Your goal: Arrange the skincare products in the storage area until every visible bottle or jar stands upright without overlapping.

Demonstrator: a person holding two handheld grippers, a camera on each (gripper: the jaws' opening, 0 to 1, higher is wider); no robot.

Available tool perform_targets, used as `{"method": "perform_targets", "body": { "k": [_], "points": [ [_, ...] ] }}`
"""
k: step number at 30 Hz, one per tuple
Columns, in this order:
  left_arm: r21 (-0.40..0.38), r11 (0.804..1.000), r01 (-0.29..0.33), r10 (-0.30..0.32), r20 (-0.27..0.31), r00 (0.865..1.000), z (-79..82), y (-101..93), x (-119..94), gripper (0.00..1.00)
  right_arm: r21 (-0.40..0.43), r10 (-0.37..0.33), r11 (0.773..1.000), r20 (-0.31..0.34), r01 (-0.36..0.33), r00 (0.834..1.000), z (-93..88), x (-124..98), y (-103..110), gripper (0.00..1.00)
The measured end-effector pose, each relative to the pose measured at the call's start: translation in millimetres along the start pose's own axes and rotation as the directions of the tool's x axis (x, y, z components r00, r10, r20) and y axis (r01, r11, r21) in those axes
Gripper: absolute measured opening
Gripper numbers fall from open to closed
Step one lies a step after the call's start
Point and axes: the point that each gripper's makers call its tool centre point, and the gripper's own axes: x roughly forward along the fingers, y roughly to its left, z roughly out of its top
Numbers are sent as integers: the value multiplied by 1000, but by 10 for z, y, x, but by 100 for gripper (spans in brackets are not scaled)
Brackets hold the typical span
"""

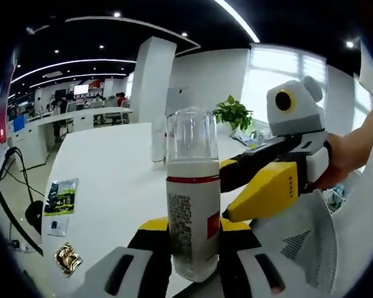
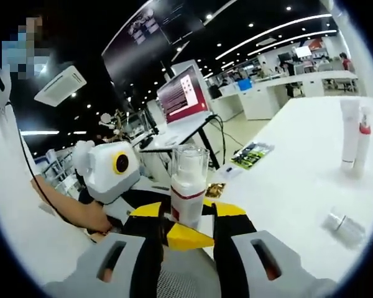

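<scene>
A white spray bottle [image 1: 193,205] with a red band and a clear cap stands upright above the white table [image 1: 112,167]. My left gripper [image 1: 196,225] is shut on its lower body. My right gripper [image 1: 229,189] reaches in from the right, its yellow and black jaw tips at the bottle's side. In the right gripper view the same bottle [image 2: 188,186] sits between my right gripper's [image 2: 186,211] spread jaws with small gaps on both sides, and the left gripper [image 2: 185,236] crosses its base. Two white tubes [image 2: 354,136] stand upright farther along the table. A small bottle [image 2: 343,227] lies on its side.
A green sachet [image 1: 61,197] and a gold packet [image 1: 68,257] lie near the table's edge. A white mesh surface [image 1: 298,242] is just below the grippers. A potted plant [image 1: 233,115] and a white pillar [image 1: 150,81] stand behind. A person's arm [image 2: 68,208] holds the left gripper.
</scene>
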Motion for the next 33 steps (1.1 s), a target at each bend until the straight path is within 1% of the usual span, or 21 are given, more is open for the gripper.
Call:
{"method": "perform_targets", "body": {
  "k": [1,2,3,4,5,7,9,10,12,19,20,22,23,24,26,29,31,33],
  "points": [
    [31,999,-13,14,-18,1000,-32,4,7,27,26,15,1000,-1,-15,1000,-33,21,21,29],
    [43,999,-11,12,-29,1000,-53,-12,17,27,50,17,999,-8,-16,1000,-87,48,12,29],
    [47,999,-9,10,-33,999,-63,-21,23,27,50,13,999,-11,-12,1000,-111,63,5,30],
    [76,997,-13,16,-46,999,-92,-31,35,27,49,8,999,-14,-8,1000,-135,77,-2,29],
    [89,996,-14,19,-55,998,-110,-34,42,27,52,3,999,-16,-2,1000,-152,88,-4,28],
    [102,994,-28,35,-67,997,-131,-3,54,27,96,-32,995,-12,33,999,-169,109,-46,27],
    [107,994,-38,46,-76,996,-143,21,61,27,132,-77,988,-14,78,997,-186,122,-111,22],
    [106,994,-42,50,-81,995,-153,30,62,27,131,-73,989,-13,74,997,-187,134,-115,21],
    [112,992,-59,70,-95,993,-179,69,66,27,164,-90,982,-18,92,996,-201,150,-130,21],
    [136,987,-88,102,-103,989,-197,103,58,27,183,-112,977,-3,111,994,-215,189,-140,20],
    [135,987,-90,104,-102,989,-197,107,57,27,178,-109,978,1,108,994,-210,193,-140,20],
    [140,986,-89,103,-98,990,-188,99,59,27,194,-111,975,-3,109,994,-204,180,-137,20],
    [151,984,-90,105,-93,990,-183,91,62,27,184,-111,977,-6,111,994,-200,170,-133,20],
    [156,983,-91,107,-93,990,-182,88,63,27,154,-102,983,-16,103,995,-203,163,-128,20],
    [185,978,-98,116,-86,990,-179,80,53,27,137,-81,987,-21,83,996,-205,159,-124,19],
    [225,969,-100,122,-82,989,-184,86,52,27,165,-55,985,-24,58,998,-214,155,-146,19],
    [243,965,-101,123,-80,989,-178,94,56,28,149,-53,987,-32,57,998,-212,156,-127,19],
    [250,962,-109,129,-65,990,-149,106,52,28,123,-53,991,-25,56,998,-191,155,-114,19]
  ]
}}
